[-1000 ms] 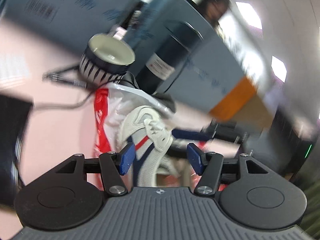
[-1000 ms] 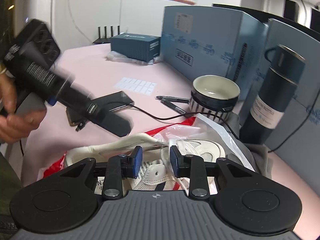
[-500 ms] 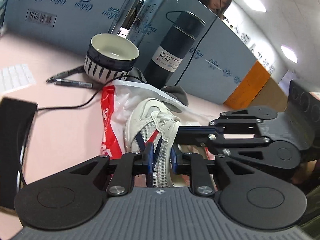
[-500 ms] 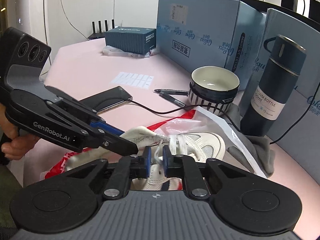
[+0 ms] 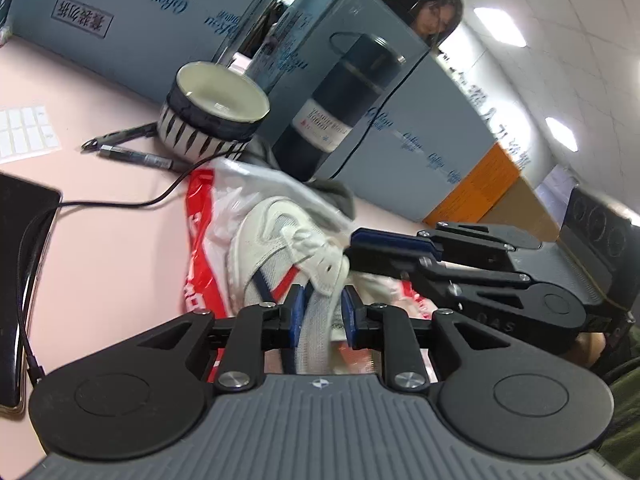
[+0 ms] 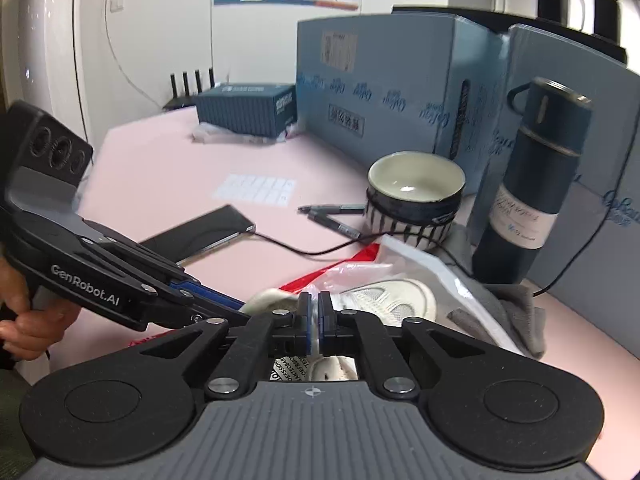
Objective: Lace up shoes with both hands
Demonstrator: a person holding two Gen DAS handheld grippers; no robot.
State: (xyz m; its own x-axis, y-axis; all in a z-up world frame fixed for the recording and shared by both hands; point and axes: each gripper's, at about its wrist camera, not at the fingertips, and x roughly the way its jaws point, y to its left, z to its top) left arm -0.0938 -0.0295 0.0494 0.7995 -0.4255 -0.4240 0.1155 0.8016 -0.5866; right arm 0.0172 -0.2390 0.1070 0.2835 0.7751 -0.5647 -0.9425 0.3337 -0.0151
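A white sneaker (image 5: pixel 272 232) with navy and red stripes lies on a red and white plastic bag (image 5: pixel 200 216) on the pink table. My left gripper (image 5: pixel 322 314) has the shoe's mesh upper between its blue pads, and its jaws are opening. From the right, my right gripper (image 5: pixel 356 246) reaches level to the lace area. In the right wrist view the right gripper (image 6: pixel 315 316) shows a thin gap with a white strip of lace in it above the sneaker (image 6: pixel 384 300); its jaws are opening. The left gripper (image 6: pixel 236 306) comes in from the left, held by a hand (image 6: pixel 24 320).
Behind the shoe stand a striped bowl (image 5: pixel 216 112), a dark flask (image 5: pixel 340 108) and blue boxes (image 5: pixel 140 32). Two pens (image 5: pixel 132 156) and a black phone (image 5: pixel 20 260) with its cable lie to the left. Grey cloth (image 6: pixel 512 312) sits under the bag. A person (image 5: pixel 436 12) sits beyond the boxes.
The left gripper swung in beside the right one and its jaws went from wide apart to close around the shoe's upper. The right gripper's jaws narrowed onto the white lace.
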